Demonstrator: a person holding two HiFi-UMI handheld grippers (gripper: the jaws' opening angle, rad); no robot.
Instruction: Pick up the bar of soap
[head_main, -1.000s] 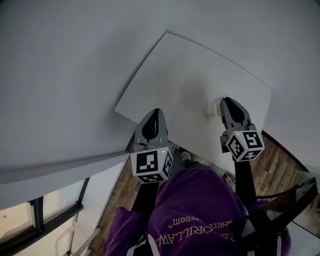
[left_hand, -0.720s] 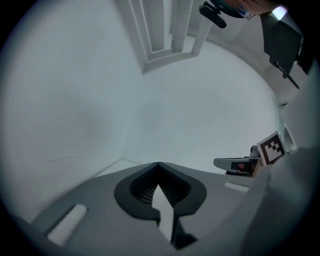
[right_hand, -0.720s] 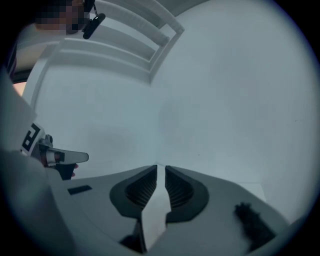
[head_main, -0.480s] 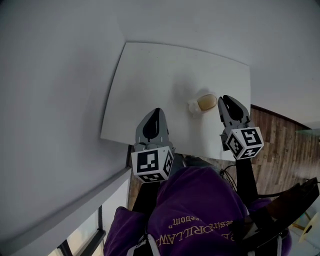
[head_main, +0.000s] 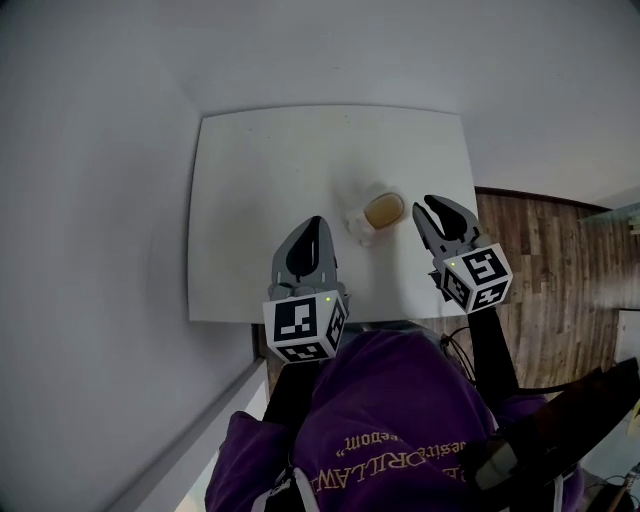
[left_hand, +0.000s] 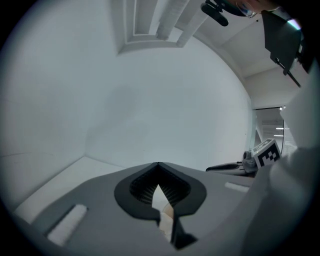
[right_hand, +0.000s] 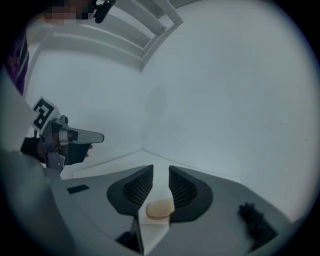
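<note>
Bar of soap (head_main: 384, 210) is lying flat on the white table (head_main: 260, 180), a tan oval toward the table's right half. It is touching or just beside a small white lump (head_main: 360, 226), and I cannot tell what that is.

I am bringing the right gripper (head_main: 436, 208) in from the soap's right, near it but not touching. Its jaws have just been opening and are standing a narrow gap apart, with nothing pinched. The right gripper view is showing the soap low in that gap, on the table beyond the pads. I judge the gap too narrow yet for the bar.

I am holding the left gripper (head_main: 311, 225) low over the near edge. Its jaws are meeting at the tips and are empty; it looks parked out of the way.
</note>
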